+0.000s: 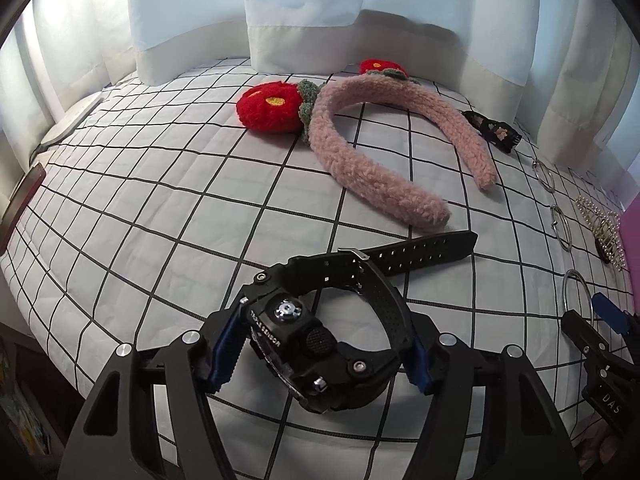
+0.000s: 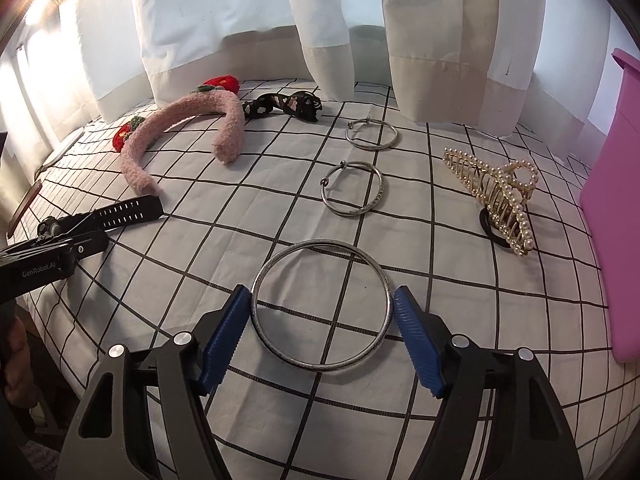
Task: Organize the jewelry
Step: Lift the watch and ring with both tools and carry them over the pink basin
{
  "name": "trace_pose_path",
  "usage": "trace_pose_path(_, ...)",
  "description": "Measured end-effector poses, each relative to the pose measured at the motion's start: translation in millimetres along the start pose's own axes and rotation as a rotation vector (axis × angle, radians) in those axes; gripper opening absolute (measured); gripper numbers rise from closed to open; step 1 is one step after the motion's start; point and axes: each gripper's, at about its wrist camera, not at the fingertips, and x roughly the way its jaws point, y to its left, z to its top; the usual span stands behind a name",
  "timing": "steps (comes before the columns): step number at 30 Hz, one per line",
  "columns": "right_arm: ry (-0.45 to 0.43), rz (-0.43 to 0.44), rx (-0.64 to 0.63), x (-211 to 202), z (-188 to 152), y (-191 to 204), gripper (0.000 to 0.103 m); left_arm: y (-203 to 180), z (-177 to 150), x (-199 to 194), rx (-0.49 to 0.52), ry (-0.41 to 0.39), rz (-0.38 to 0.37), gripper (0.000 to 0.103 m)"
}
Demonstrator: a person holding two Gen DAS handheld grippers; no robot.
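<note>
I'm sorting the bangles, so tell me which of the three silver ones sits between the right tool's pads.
The largest silver bangle, a plain closed ring nearest the camera, lies between the right tool pads. The two smaller bangles lie farther back.

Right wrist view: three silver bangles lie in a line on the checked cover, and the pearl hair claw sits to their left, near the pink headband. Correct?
Not quite. The right wrist view shows the pearl hair claw to the right of the three silver bangles, by the pink box. The pink headband lies on the left. The bangles do line up on the checked cover.
</note>
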Motion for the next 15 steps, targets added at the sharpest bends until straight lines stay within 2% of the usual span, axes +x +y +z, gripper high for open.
trace_pose_path(8,-0.028,0.005,0.020,-15.4,5.8,0.9,0.071,5.8,-2.2,-17.5,-0.005,-0.014,-0.015,0.064)
trace_pose_path(15,-0.060,-0.001,0.030,-37.4,19.1,3.2,0.071,2.0,8.2,-41.8,0.021,-0.046,-0.038,0.064)
